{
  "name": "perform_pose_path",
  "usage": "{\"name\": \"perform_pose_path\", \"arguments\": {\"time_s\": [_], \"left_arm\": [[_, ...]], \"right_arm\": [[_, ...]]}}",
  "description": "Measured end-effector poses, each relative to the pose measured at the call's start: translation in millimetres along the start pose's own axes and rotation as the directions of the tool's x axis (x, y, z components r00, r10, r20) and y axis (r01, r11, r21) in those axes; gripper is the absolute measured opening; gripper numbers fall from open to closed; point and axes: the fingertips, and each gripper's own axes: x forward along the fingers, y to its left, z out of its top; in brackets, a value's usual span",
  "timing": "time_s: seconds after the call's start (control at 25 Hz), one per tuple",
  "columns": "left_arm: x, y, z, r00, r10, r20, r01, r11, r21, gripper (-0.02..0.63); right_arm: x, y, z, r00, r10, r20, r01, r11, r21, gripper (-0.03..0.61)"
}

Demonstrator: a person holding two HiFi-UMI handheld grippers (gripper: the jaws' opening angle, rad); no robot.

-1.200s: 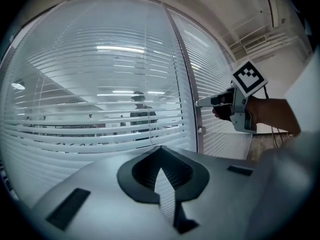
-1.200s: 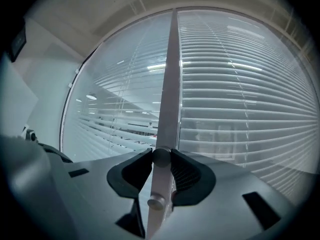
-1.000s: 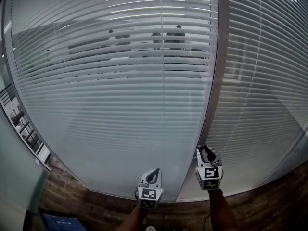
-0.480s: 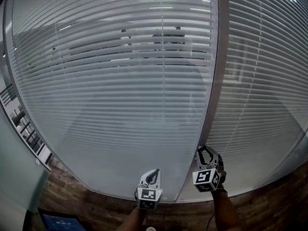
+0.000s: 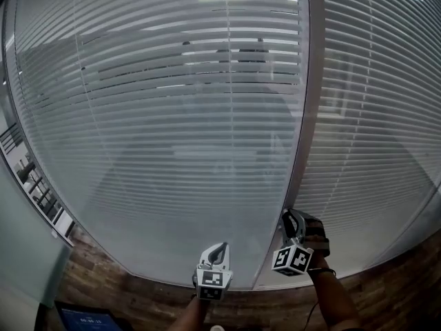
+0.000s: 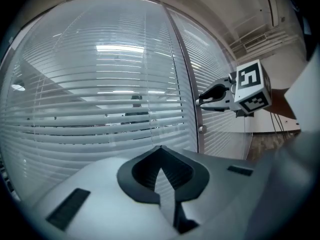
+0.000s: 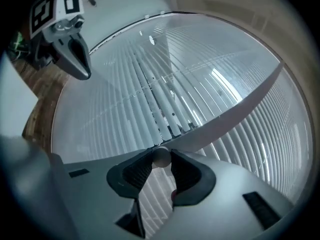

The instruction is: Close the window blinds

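Note:
White slatted blinds (image 5: 172, 116) hang behind glass and fill the head view; dim figures show through the slats near the top. A grey upright frame post (image 5: 306, 116) splits them from a second panel. My right gripper (image 5: 289, 217) is at the foot of this post, rolled over so its marker cube tilts. In the right gripper view it (image 7: 161, 160) is shut on a small round white knob (image 7: 161, 155) on the post. My left gripper (image 5: 219, 248) hangs just left of it, close to the glass, shut with nothing between its pads (image 6: 160, 151).
The second blind panel (image 5: 372, 116) runs off to the right of the post. A wood-patterned strip (image 5: 138, 292) lies below the glass. A blue screen (image 5: 79, 319) sits at the bottom left, beside a pale wall (image 5: 14, 254).
My right gripper has rolled about its own axis, its marker cube swinging round. The slats have tilted and the gaps between them have narrowed. The left gripper has stayed put.

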Motion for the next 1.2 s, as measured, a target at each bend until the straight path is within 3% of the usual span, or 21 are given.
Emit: {"name": "perform_pose_path", "arguments": {"time_s": [0.32, 0.44, 0.52, 0.64, 0.76, 0.84, 0.88, 0.96, 1.04, 1.2], "left_arm": [[0.3, -0.6, -0.1, 1.000, 0.000, -0.004, 0.000, 1.000, -0.001, -0.007], [1.1, -0.3, -0.4, 1.000, 0.002, -0.006, -0.002, 1.000, -0.004, -0.007], [1.5, -0.5, -0.5, 1.000, 0.001, -0.010, -0.001, 1.000, -0.001, -0.008], [0.0, 0.7, -0.7, 1.000, 0.001, -0.012, -0.001, 1.000, 0.006, -0.008], [-3.8, 6.3, -0.3, 1.000, 0.008, -0.016, -0.008, 1.000, 0.005, -0.007], [-5.2, 5.8, 0.5, 0.999, -0.003, -0.043, 0.003, 1.000, -0.001, -0.007], [-4.8, 3.9, -0.1, 0.998, -0.012, -0.055, 0.012, 1.000, -0.003, -0.006], [-1.9, -0.8, -3.8, 0.998, -0.021, -0.051, 0.022, 1.000, 0.009, -0.006], [0.7, -7.0, -4.5, 0.999, -0.032, -0.037, 0.033, 0.999, 0.021, -0.007], [3.1, -15.0, -0.8, 0.998, -0.054, -0.036, 0.054, 0.998, 0.016, -0.006]], "right_arm": [[-0.9, 2.9, -0.6, 1.000, -0.007, -0.004, 0.006, 0.987, -0.161, 0.123], [0.3, 2.2, -0.4, 1.000, -0.020, 0.014, 0.022, 0.986, -0.168, 0.123], [0.3, 0.8, -0.3, 0.999, -0.030, 0.034, 0.033, 0.994, -0.103, 0.123], [-4.5, -2.4, 0.7, 0.997, -0.029, 0.076, 0.022, 0.996, 0.087, 0.124], [-13.4, -9.9, 3.8, 0.991, -0.055, 0.123, 0.016, 0.956, 0.292, 0.126], [-14.9, -14.0, 0.2, 0.989, -0.061, 0.135, -0.009, 0.887, 0.462, 0.150], [-13.7, -15.2, -3.8, 0.988, -0.060, 0.141, -0.030, 0.827, 0.562, 0.166], [-11.5, -18.2, -12.0, 0.987, -0.072, 0.146, -0.060, 0.676, 0.734, 0.177], [-10.7, -19.4, -15.1, 0.985, -0.082, 0.149, -0.079, 0.557, 0.827, 0.184], [-2.4, -11.5, -8.3, 0.980, -0.066, 0.186, -0.150, 0.365, 0.919, 0.183]]}}
